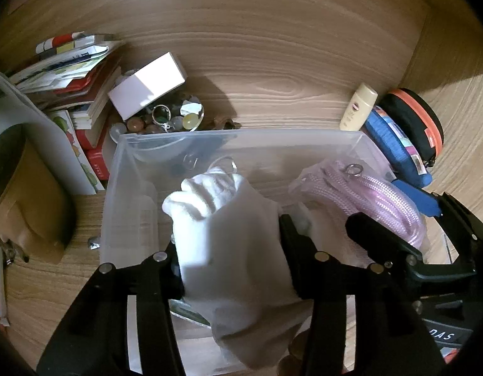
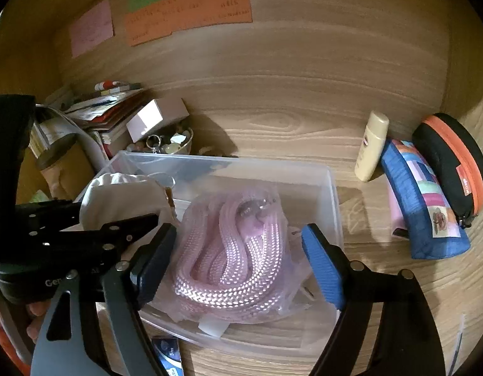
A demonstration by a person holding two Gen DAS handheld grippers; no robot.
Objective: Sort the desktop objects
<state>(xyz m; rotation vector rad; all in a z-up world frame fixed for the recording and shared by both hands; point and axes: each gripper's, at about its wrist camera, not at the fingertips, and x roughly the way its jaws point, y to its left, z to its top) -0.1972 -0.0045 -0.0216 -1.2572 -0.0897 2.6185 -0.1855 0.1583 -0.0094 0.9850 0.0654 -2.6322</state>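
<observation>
A clear plastic bin [image 1: 122, 163] stands on the wooden desk; it also shows in the right wrist view [image 2: 332, 188]. My left gripper [image 1: 230, 228] is shut on a white glove [image 1: 216, 219] and holds it over the bin's left half. The glove also shows in the right wrist view [image 2: 116, 197]. A bagged pink rope [image 2: 235, 250] lies in the bin's right half; it also shows in the left wrist view [image 1: 382, 200]. My right gripper [image 2: 238, 247] is open, its blue pads [image 2: 322, 269] on either side of the rope bag.
A cream bottle [image 2: 371, 147], a blue patchwork pouch [image 2: 426, 200] and a black case with orange zip [image 2: 451, 163] stand right of the bin. A white box [image 1: 147, 84], a bowl of stones [image 1: 166, 119] and stacked books [image 1: 81, 87] are behind left. A brown bag [image 1: 28, 194] is at left.
</observation>
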